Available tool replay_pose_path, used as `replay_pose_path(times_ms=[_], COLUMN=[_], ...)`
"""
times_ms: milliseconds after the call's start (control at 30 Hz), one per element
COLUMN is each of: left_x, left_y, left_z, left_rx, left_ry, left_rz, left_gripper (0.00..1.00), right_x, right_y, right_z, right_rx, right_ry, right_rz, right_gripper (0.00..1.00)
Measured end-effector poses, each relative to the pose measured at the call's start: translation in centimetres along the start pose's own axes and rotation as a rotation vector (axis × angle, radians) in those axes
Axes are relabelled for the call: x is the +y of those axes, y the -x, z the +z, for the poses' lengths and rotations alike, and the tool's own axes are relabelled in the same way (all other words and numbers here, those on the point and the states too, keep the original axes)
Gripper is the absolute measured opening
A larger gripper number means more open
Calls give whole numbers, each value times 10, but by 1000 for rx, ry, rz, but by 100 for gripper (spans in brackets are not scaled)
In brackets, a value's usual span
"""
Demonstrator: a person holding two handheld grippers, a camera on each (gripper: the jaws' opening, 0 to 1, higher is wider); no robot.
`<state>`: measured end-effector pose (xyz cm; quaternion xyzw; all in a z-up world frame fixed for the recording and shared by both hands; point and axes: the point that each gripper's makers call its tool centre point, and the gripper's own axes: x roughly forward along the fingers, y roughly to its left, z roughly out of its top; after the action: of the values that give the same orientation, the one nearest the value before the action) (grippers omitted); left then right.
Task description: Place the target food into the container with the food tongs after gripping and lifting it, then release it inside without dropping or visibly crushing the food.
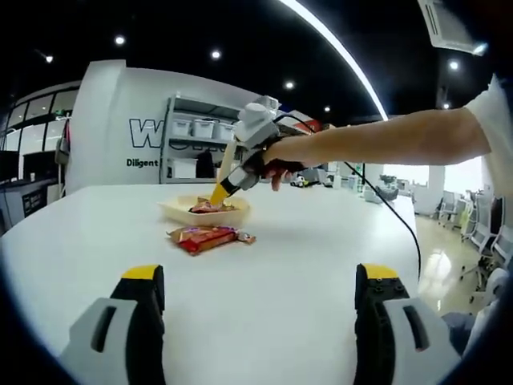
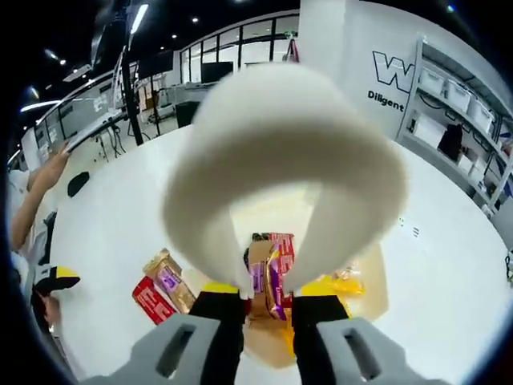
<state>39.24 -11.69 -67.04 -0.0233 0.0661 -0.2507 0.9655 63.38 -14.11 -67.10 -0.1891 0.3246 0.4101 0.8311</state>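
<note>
Left gripper (image 1: pixel 260 309): grey jaws, black pads, yellow tips. Right gripper (image 1: pixel 240 164): grey-white housing, black cable trailing. Person's sleeve (image 1: pixel 498 120) white, short.

Container (image 2: pixel 377 293) half behind blurred tongs (image 2: pixel 280 152)

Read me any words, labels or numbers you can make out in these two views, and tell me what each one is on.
"W": big outlined letter on the white wall, the rest cut off by the shelving unit.
"Diligent": small dark word on that wall below the big letter; what follows is hidden.
Snack packets on the table and in the bowl: print too small and blurred to read.
</note>
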Motion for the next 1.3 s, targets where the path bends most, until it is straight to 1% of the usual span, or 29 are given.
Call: replay_pose_path(times_ms=[100, 467, 567, 633, 733, 900, 1000, 1067, 1133, 1233, 1300], left_x=[-1, -1, -1, 0, 0, 1, 2, 3, 2, 1, 1], left_y=[0, 0, 0, 0, 0, 0, 0, 0, 0, 0, 0], left_z=[0, 1, 1, 1, 1, -1, -1, -1, -1, -3, -3], left_rx=[-2, -4, -4, -4, -1, 6, 4, 5, 7, 14, 16], left_ry=[4, 9, 5, 9, 10, 0, 7, 9, 7, -5, -11], left_rz=[-1, -2, 0, 0, 2, 4, 8, 9, 9, 9, 14], left_gripper=[98, 98, 98, 98, 98, 98, 98, 98, 98, 98, 98], right_x=[-2, -3, 0, 1, 4, 13, 21, 26, 37, 53, 60], right_y=[-2, -2, 5, 11, 18, 35, 40, 43, 49, 55, 58], right_z=[0, 2, 4, 9, 11, 11, 10, 10, 8, 0, -5], right_rx=[-13, -24, -35, -56, -68, -95, -113, -127, -134, -130, -130], right_ry=[-27, -25, -30, -26, -43, -30, -55, -62, -69, -44, -35], right_rz=[9, 7, 3, -1, 13, 29, 67, 78, 107, 131, 143], right_gripper=[15, 15, 14, 14, 14, 15, 15, 15, 16, 16, 16])
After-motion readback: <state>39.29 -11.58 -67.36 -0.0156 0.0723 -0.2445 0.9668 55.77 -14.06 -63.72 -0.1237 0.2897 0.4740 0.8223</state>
